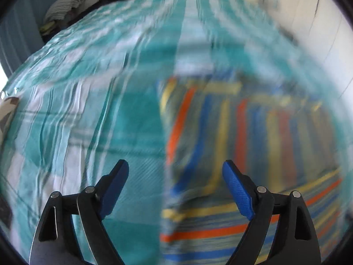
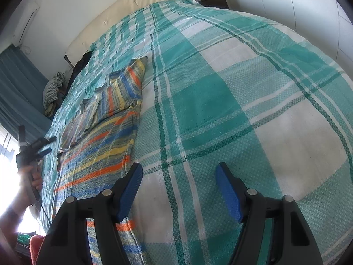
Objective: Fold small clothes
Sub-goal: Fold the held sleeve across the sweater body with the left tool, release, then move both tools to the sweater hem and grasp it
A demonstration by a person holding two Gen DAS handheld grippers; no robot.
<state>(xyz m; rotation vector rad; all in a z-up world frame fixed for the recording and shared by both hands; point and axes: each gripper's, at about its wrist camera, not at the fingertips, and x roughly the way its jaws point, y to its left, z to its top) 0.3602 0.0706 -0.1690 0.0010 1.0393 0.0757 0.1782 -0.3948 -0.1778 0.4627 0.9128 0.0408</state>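
A small striped garment (image 2: 103,137) in blue, orange, yellow and grey lies flat on the teal and white checked bedspread (image 2: 220,101). In the left wrist view the garment (image 1: 253,143) is blurred and fills the lower right. My left gripper (image 1: 175,165) is open and empty, above the garment's left edge. It also shows at the far left of the right wrist view (image 2: 47,145), held by a hand. My right gripper (image 2: 178,167) is open and empty over the bedspread, just right of the garment's edge.
A cream headboard (image 2: 132,4) stands at the far end of the bed. A pile of clothes (image 2: 53,88) lies by the teal curtain (image 2: 13,92) beyond the bed's left side. A dark item (image 2: 81,63) lies near the headboard.
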